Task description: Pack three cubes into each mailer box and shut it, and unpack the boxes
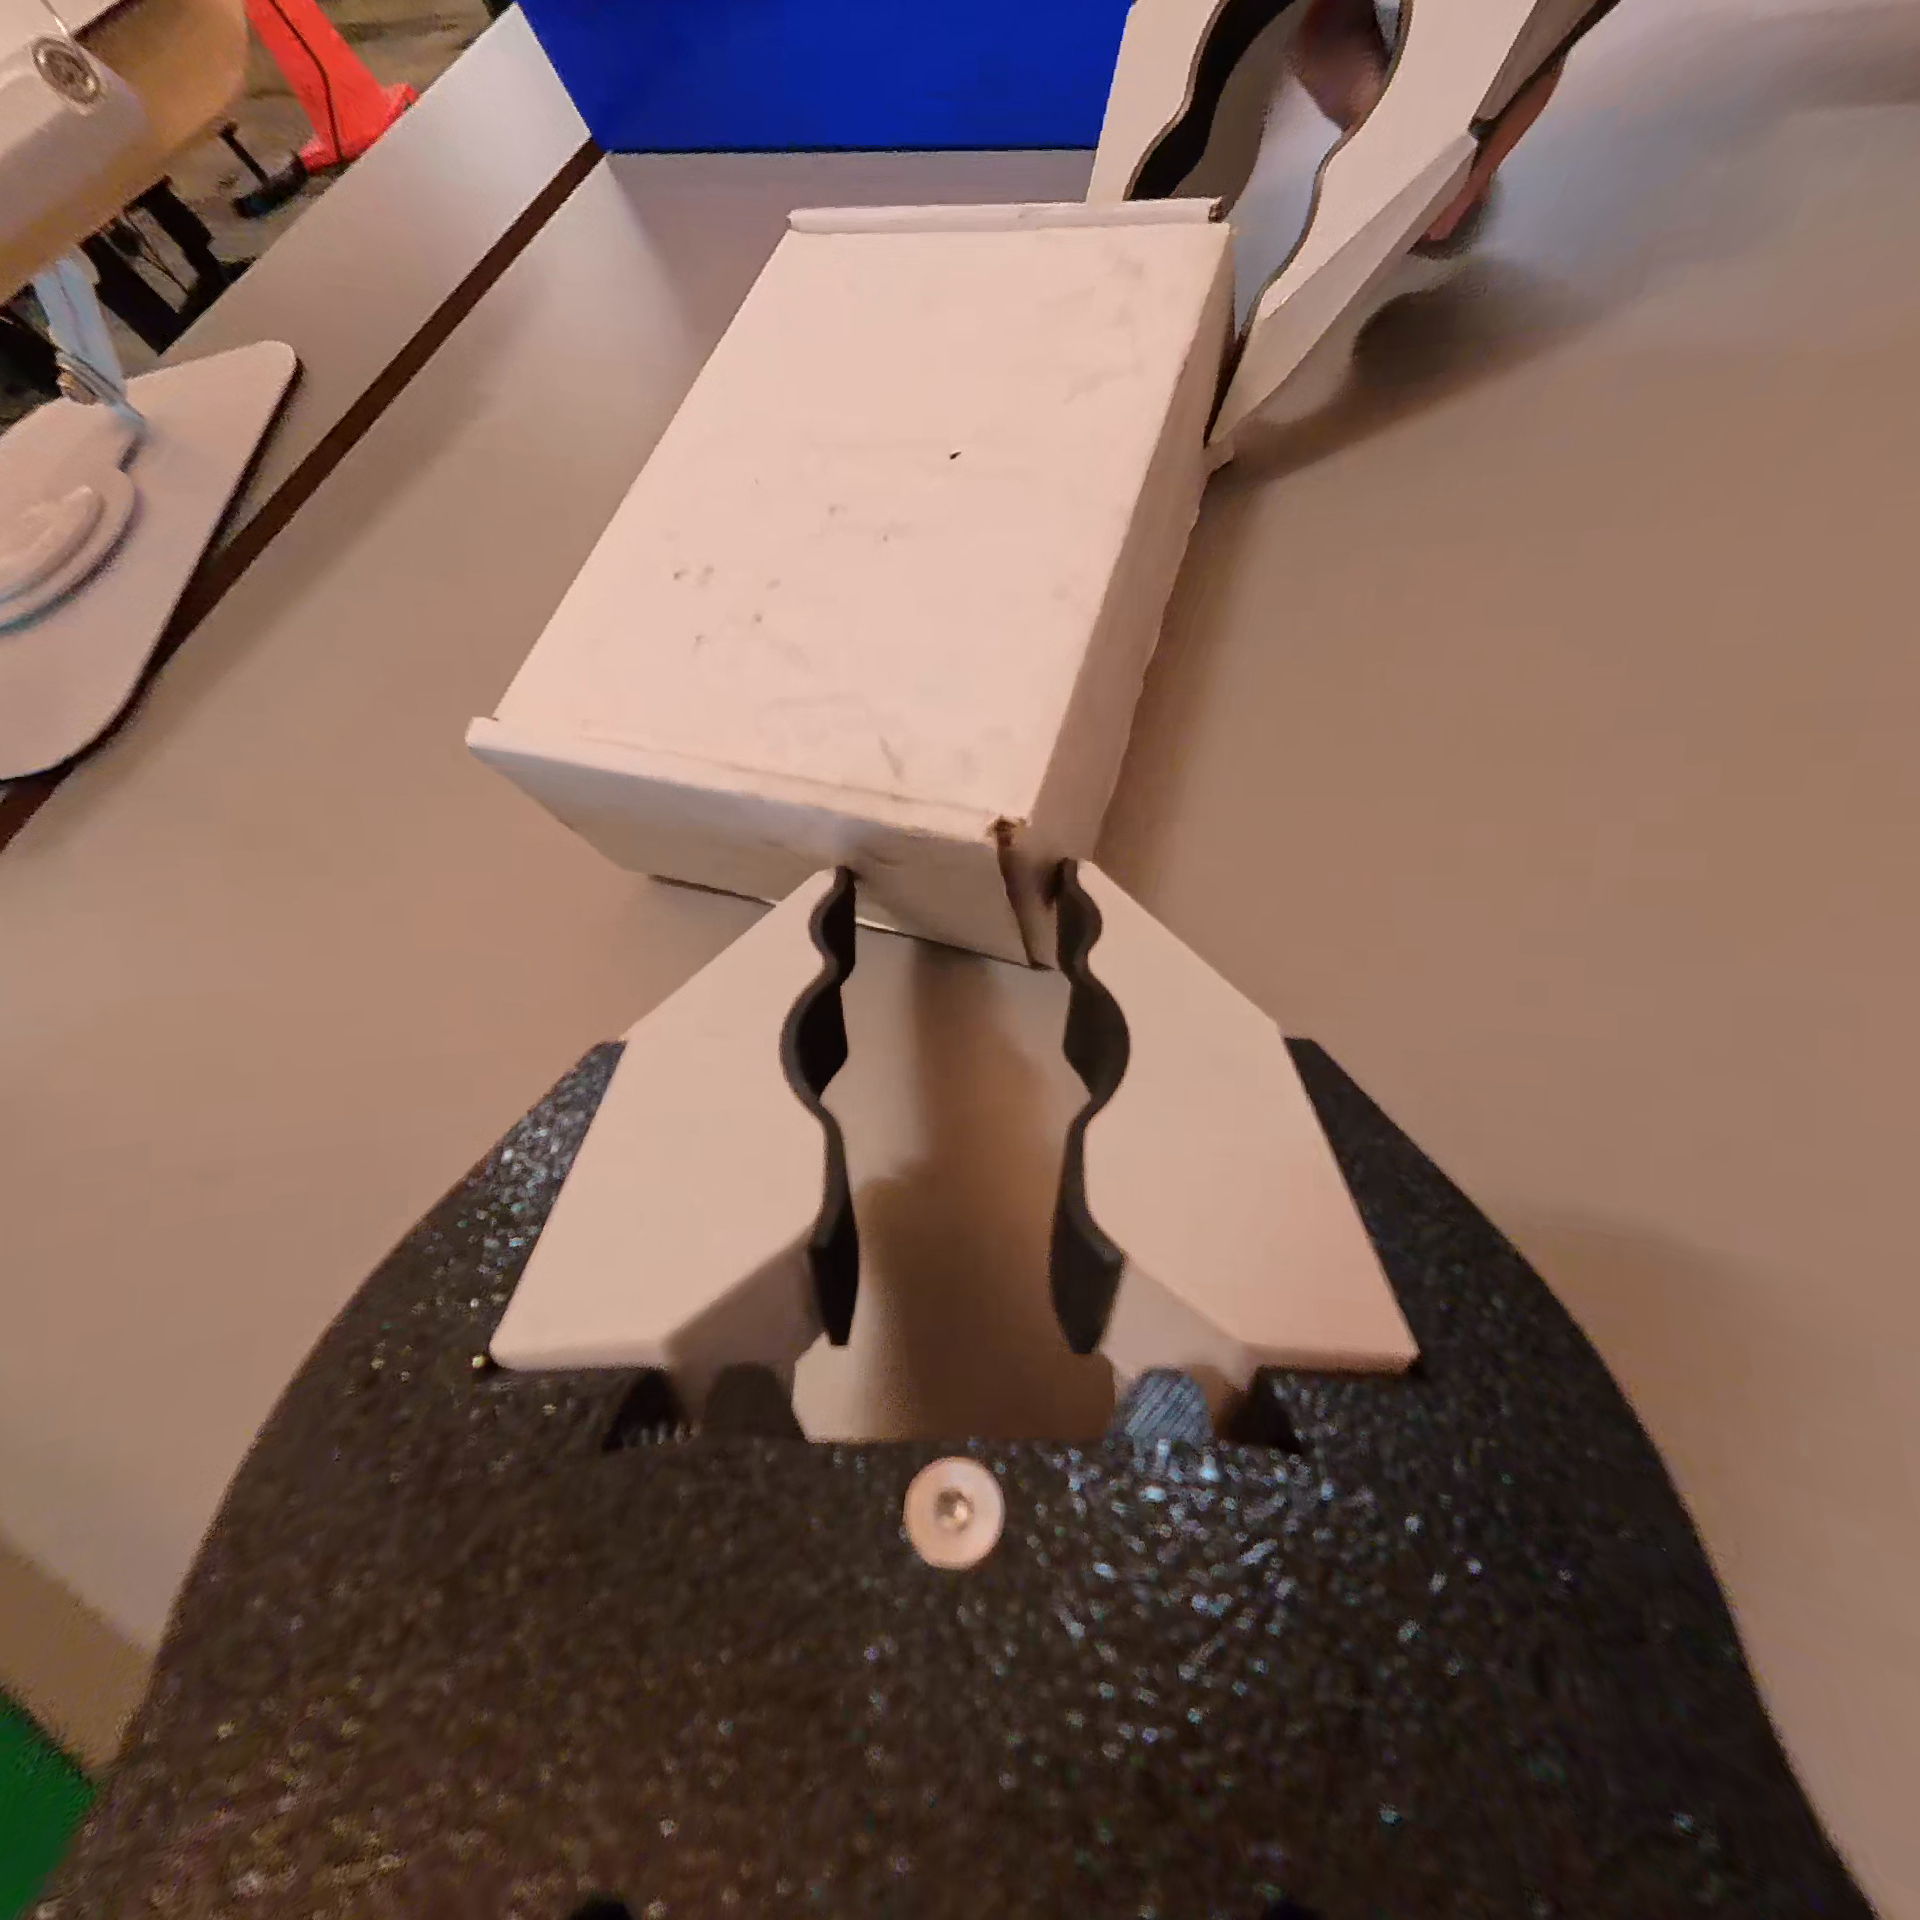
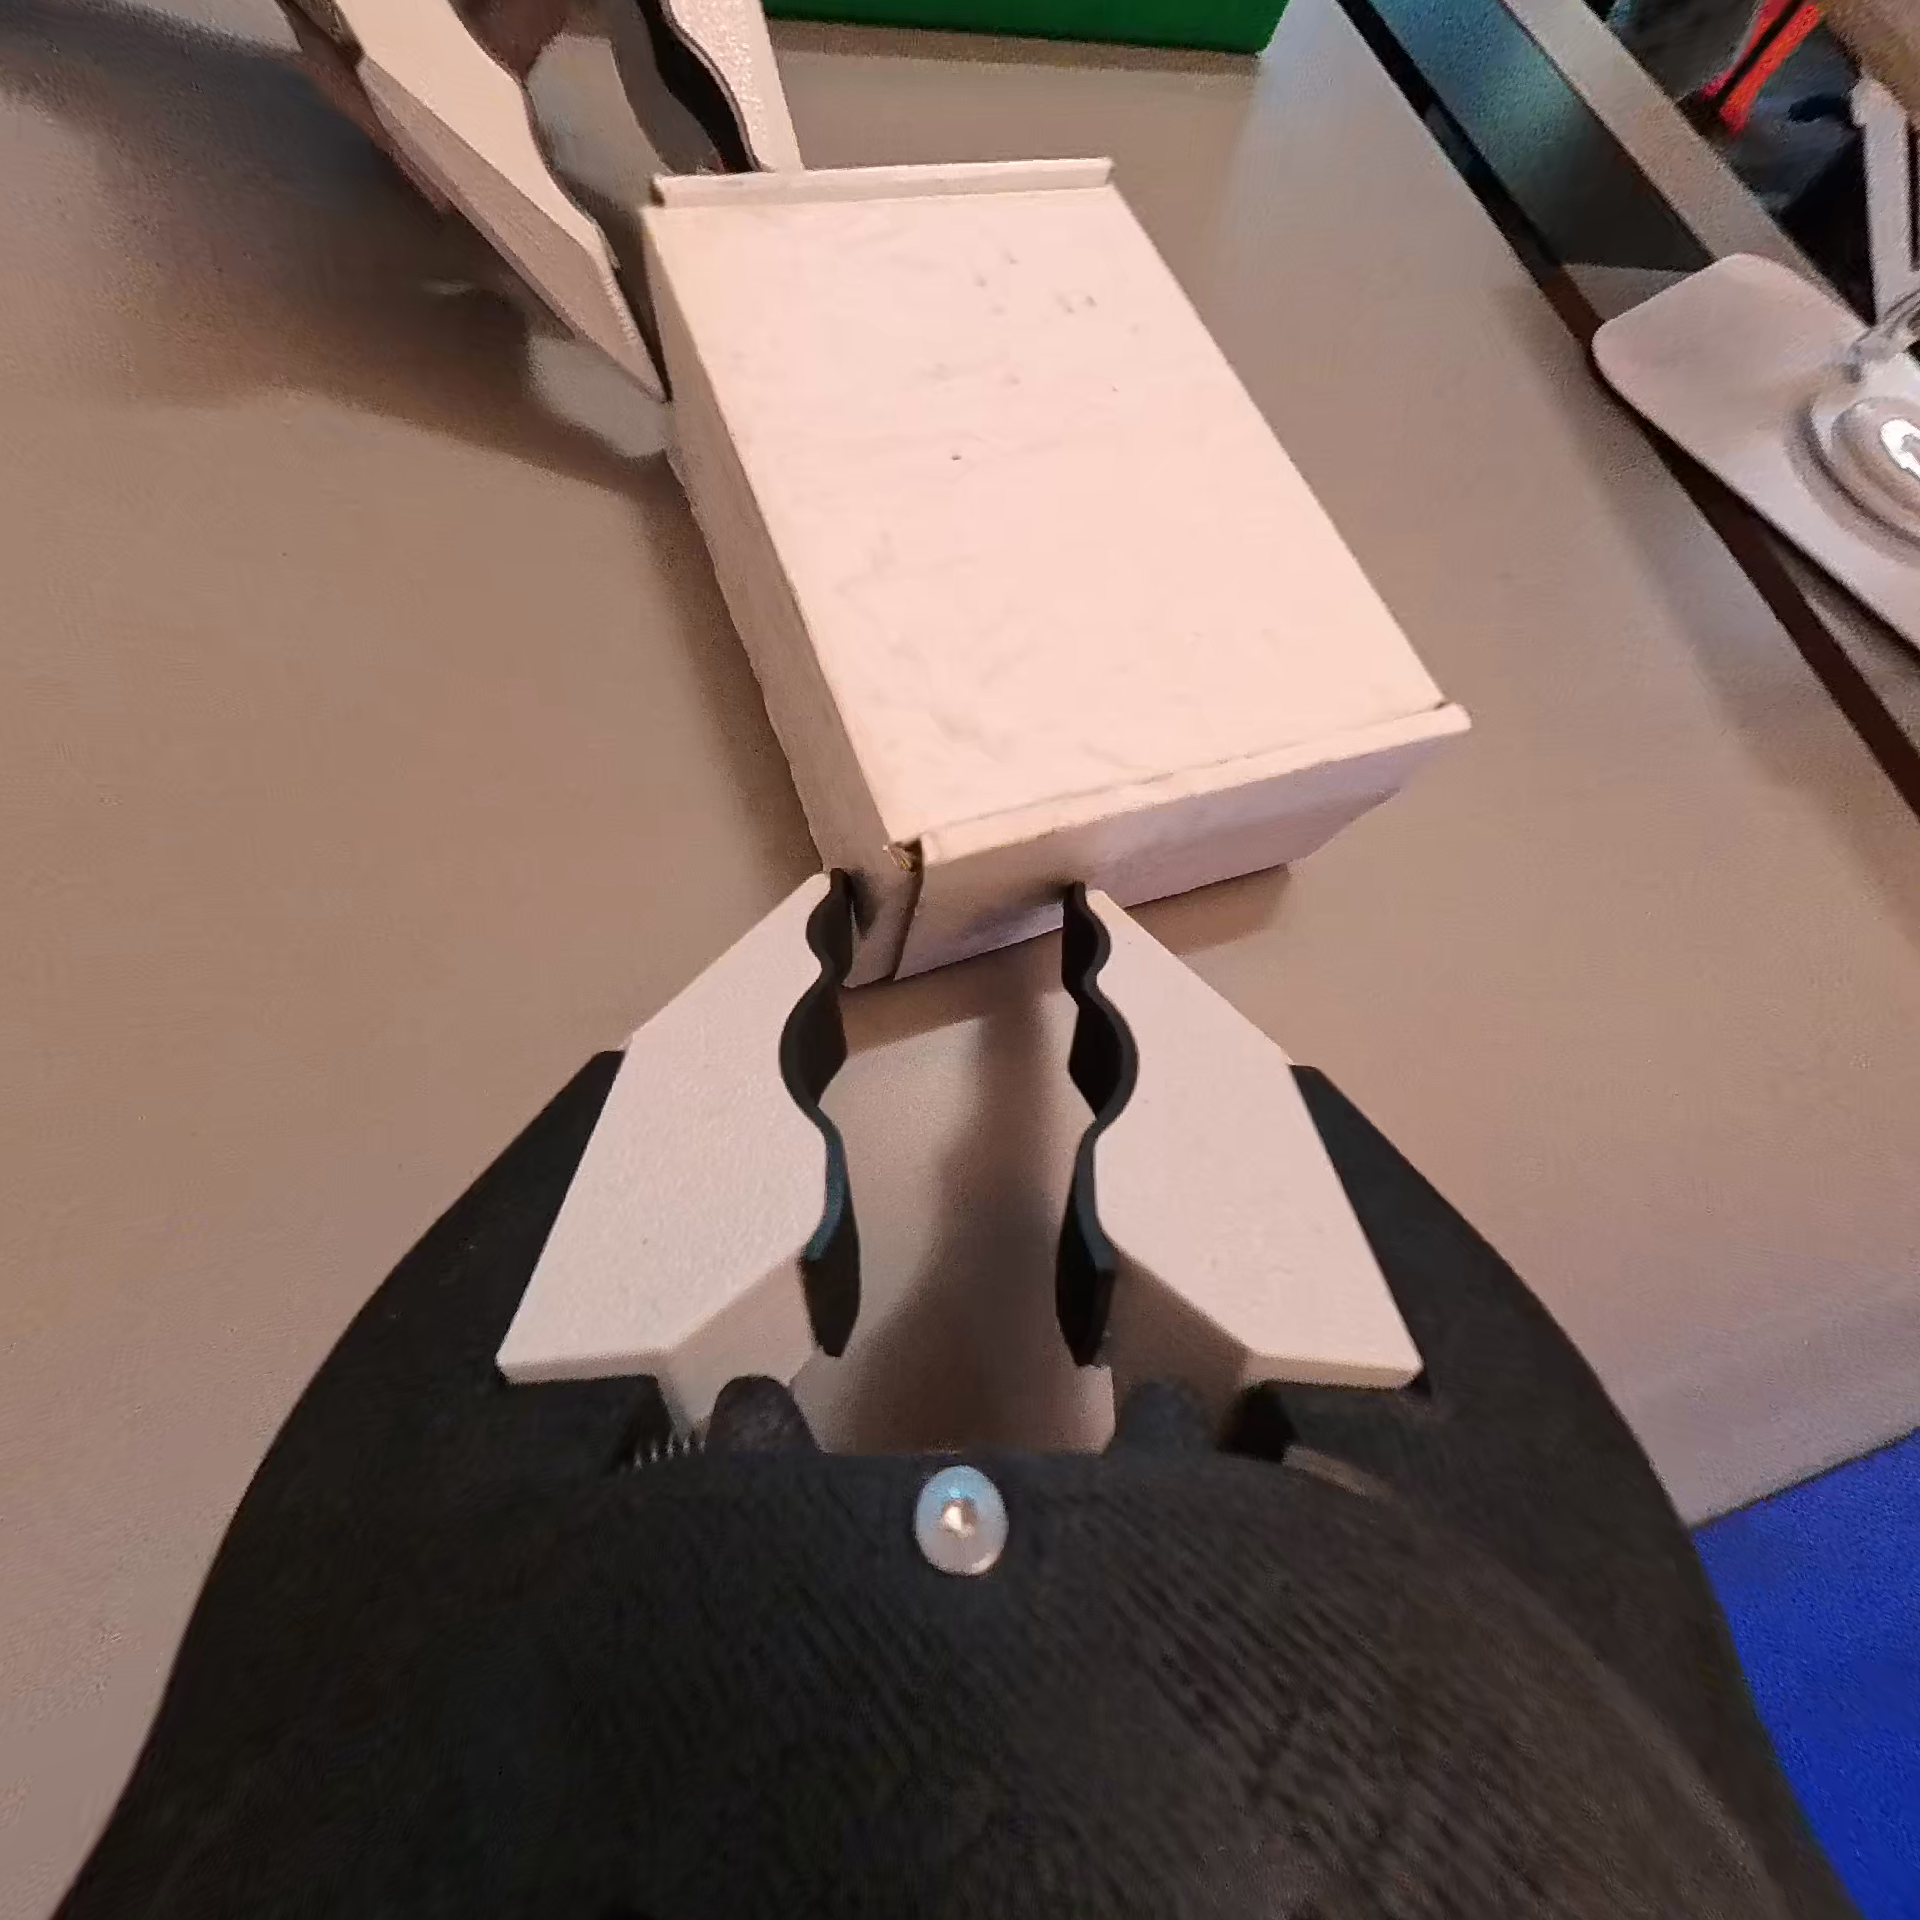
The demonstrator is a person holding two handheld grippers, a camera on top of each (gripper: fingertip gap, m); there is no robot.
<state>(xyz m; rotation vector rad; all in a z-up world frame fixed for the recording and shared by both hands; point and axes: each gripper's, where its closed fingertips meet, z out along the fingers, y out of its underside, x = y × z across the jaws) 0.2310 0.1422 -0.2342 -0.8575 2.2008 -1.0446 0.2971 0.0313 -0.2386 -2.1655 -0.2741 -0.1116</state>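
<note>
Tabletop [image 1: 1558,831], tan, under white box [image 1: 894,499]

White cardboard mailer box [image 1: 894,540], faint grey scuffs on lid. Matte beige table [image 1: 1507,831]. Gripper fingers [image 2: 717,1143] cream, black wavy pads.

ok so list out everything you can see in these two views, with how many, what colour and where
mailer box: one, white, shut, middle of table, a gripper at each end
table: one, tan
blue panel: one, beyond the box's far end in the left wrist view
green item: one, partly seen, past the box in the right wrist view
orange cone: one, off the table
left gripper: one, white fingers, open around a box corner
right gripper: one, white fingers, open around the opposite corner
</note>
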